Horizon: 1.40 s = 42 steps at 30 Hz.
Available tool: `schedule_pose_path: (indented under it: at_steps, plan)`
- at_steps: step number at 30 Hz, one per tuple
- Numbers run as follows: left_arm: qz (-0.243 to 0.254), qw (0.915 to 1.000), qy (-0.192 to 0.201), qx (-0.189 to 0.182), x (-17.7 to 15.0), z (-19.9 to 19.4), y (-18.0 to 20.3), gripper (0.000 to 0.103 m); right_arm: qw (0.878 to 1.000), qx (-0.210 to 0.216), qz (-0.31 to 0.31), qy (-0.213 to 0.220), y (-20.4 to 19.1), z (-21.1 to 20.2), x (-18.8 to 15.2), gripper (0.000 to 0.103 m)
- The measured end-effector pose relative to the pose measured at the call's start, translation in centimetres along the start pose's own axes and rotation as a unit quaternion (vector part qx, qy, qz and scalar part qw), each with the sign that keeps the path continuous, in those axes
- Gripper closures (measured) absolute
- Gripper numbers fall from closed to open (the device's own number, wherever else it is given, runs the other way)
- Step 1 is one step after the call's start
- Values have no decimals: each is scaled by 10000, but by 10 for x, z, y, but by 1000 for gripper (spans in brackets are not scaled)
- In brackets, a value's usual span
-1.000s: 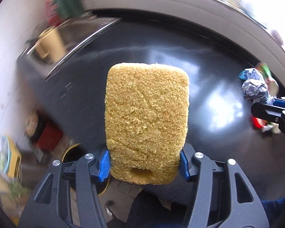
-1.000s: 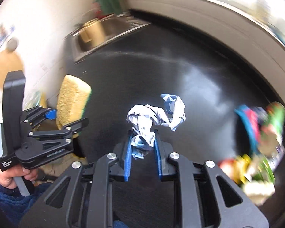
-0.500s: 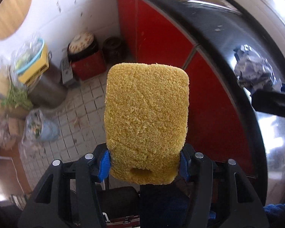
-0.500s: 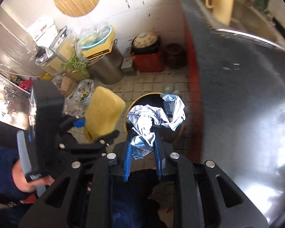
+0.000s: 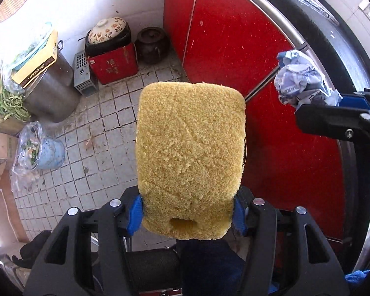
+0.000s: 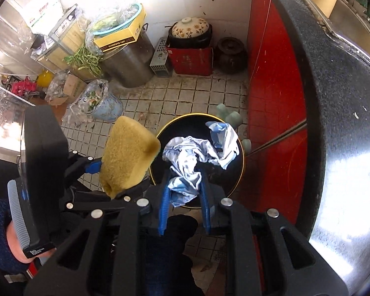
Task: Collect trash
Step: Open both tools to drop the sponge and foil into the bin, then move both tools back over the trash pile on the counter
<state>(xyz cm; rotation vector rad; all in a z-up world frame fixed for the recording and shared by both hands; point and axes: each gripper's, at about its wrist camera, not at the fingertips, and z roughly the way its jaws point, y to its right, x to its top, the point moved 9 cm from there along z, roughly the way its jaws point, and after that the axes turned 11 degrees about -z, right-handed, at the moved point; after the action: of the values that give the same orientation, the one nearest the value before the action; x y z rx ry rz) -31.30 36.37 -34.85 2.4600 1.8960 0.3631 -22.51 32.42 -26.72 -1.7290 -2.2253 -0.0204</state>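
My left gripper [image 5: 186,212] is shut on a yellow sponge [image 5: 191,157], held upright above the tiled floor; the sponge also shows in the right wrist view [image 6: 128,157]. My right gripper [image 6: 185,185] is shut on a crumpled blue-and-white wrapper [image 6: 199,150], held directly above the round black trash bin with a gold rim [image 6: 234,185]. The wrapper also shows at the right of the left wrist view [image 5: 301,79]. The sponge hangs over the bin's left edge. In the left wrist view the sponge hides the bin.
Red cabinet doors [image 6: 271,93] and the black countertop [image 6: 345,123] run along the right. Against the far wall stand a steel pot [image 6: 128,61], a red box with a floral-lidded pot [image 6: 192,56], a dark jar [image 6: 231,54] and a bagged blue bucket [image 6: 101,106].
Both grippers have swung off the black countertop and down over the floor. The wrapper now hangs over the trash bin, the sponge beside it. Both grips are unchanged.
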Motion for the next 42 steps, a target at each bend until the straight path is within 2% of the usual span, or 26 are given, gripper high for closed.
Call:
schedule_pose_path:
  at_steps: [4,6,8,9,15,18,23,25,27,28,29,30,32,34,35,36,39,40,42]
  plan:
    - [39,10000,37,-78,4,0,3,46,10000,-33,5,-10,4,3,6,82]
    - [80,9999,49,-70,6,2,3,42,10000,-90,27,4,7,2,7,71]
    - [105,9999,65,-84,7,2,3,26,9999,-114,51,78,7,-2,7,39]
    - [97,9999,95,-71,8,1,3,23,9998,-151,56,134,8,-4,8,36]
    - [191,9997,126,-123,7,-11,7,20,9993,-169,189,282,12,-26,-2,35]
    - [394,9989,252,-87,8,-29,17,14,9977,-206,416,486,20,-57,-19,29]
    - [1286,9890,721,-105,11,-75,74,9,9867,-685,1154,922,59,-135,-71,22]
    - [1675,9817,838,-348,9,-94,113,8,9760,-1003,1560,1144,82,-174,-107,21]
    - [2060,9725,906,-593,2,-109,153,7,9583,-1471,2070,1311,105,-213,-153,19]
    - [2342,9646,956,-751,-3,-118,182,7,9439,-1750,2442,1368,117,-236,-185,19]
    - [2562,9578,990,-847,-10,-124,205,7,9345,-1894,2670,1397,124,-249,-205,19]
    - [2795,9502,995,-953,-17,-131,227,7,9169,-2102,3067,1450,131,-269,-239,19]
    - [3407,9278,908,-1222,-43,-143,285,7,8857,-2399,3678,1509,139,-296,-295,19]
    - [3910,9043,805,-1511,-72,-155,330,7,8436,-2696,4372,1567,138,-322,-363,19]
    - [4193,8891,738,-1679,-92,-163,353,7,8275,-2786,4612,1577,137,-327,-385,19]
    - [4462,8735,673,-1824,-112,-170,374,7,8056,-2872,4928,1601,133,-336,-416,19]
    - [5058,8362,515,-2056,-159,-179,412,7,7472,-3000,5668,1745,116,-352,-494,19]
    - [5288,8204,445,-2130,-180,-183,426,7,7300,-3039,5861,1768,108,-355,-514,19]
    - [5593,7988,377,-2183,-210,-189,438,7,7073,-3090,6102,1785,92,-358,-544,19]
